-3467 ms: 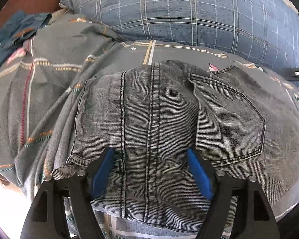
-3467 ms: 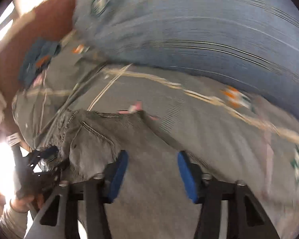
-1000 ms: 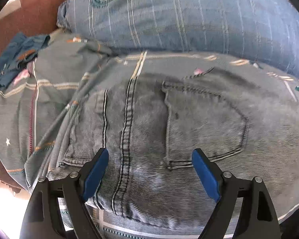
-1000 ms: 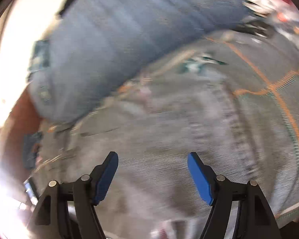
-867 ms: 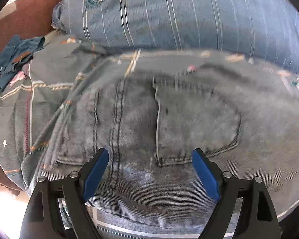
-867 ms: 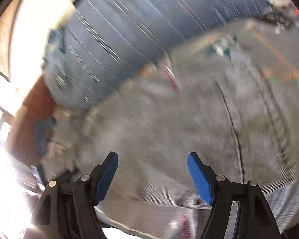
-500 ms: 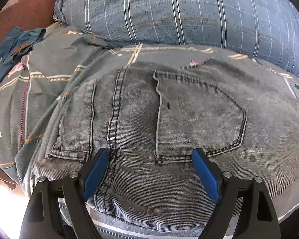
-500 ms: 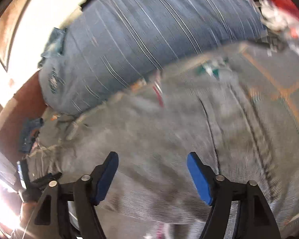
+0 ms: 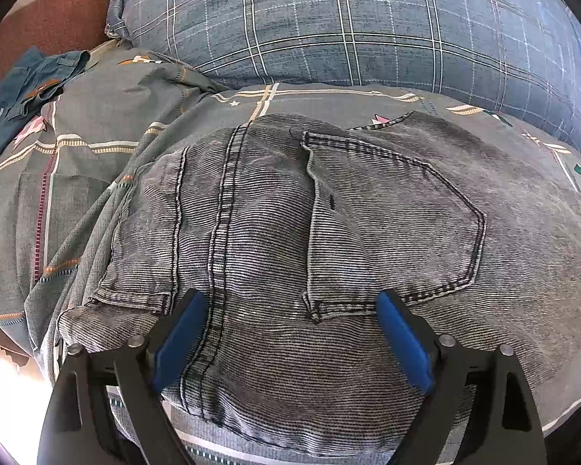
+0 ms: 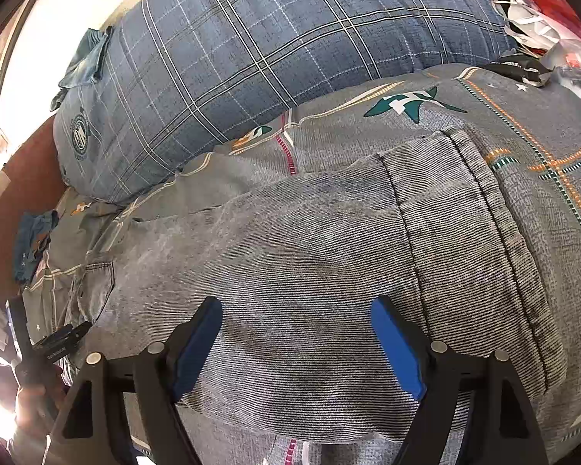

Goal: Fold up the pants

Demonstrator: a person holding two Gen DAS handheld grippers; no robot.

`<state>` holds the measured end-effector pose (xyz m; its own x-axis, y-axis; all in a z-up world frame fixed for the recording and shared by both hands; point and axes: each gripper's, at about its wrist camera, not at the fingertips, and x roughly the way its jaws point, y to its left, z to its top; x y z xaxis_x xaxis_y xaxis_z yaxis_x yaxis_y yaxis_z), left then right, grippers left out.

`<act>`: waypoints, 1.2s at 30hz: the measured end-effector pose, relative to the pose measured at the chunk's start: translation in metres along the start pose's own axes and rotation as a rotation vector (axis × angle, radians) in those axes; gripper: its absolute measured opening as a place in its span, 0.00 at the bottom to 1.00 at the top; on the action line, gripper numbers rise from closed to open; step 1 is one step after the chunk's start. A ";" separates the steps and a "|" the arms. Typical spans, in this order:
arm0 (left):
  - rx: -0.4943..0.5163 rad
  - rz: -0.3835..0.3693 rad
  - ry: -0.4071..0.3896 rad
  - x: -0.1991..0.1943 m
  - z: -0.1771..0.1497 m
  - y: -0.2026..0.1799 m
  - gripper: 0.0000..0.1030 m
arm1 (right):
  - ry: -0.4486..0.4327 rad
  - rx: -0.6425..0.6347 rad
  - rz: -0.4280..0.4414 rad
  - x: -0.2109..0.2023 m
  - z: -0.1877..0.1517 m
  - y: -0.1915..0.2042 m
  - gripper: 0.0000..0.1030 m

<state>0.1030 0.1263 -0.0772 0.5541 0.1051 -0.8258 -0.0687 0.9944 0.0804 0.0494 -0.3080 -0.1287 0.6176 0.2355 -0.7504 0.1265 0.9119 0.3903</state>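
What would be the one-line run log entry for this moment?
stage: fold pants | left tongs: open, over back pocket | right tongs: open, over jeans leg near hem | held: nothing | surface: bedsheet

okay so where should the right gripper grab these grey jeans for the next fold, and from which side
Probably the hemmed leg end. The grey jeans lie flat on the bedsheet, and that stitched edge is thick and exposed. Come from the near side, sliding one finger of the open right gripper under both layers.
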 end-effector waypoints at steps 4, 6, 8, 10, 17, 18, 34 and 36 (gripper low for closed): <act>-0.050 -0.029 -0.006 0.005 -0.004 0.011 0.98 | -0.006 0.003 -0.005 0.001 -0.001 0.001 0.81; -0.047 -0.036 -0.011 0.006 -0.005 0.012 0.99 | -0.009 0.014 -0.002 0.001 -0.001 0.001 0.81; -0.044 -0.036 -0.011 0.006 -0.005 0.012 0.99 | -0.012 0.025 0.002 0.002 -0.001 0.000 0.81; -0.050 -0.040 -0.003 0.007 -0.005 0.013 1.00 | -0.014 0.032 0.006 0.002 -0.001 0.000 0.81; -0.049 -0.038 -0.007 0.006 -0.005 0.013 1.00 | -0.013 0.061 0.036 0.000 0.001 -0.005 0.81; -0.051 -0.038 -0.010 0.005 -0.005 0.014 1.00 | -0.013 0.067 0.041 0.000 0.001 -0.006 0.81; -0.041 -0.053 -0.115 -0.001 -0.017 0.015 1.00 | -0.042 0.168 0.237 -0.018 0.030 -0.007 0.81; -0.044 -0.056 -0.119 -0.001 -0.016 0.016 1.00 | -0.041 0.177 0.244 -0.012 0.049 -0.003 0.81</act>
<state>0.0880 0.1417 -0.0838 0.6523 0.0530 -0.7561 -0.0700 0.9975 0.0096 0.0794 -0.3301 -0.0945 0.6765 0.4236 -0.6024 0.1019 0.7563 0.6462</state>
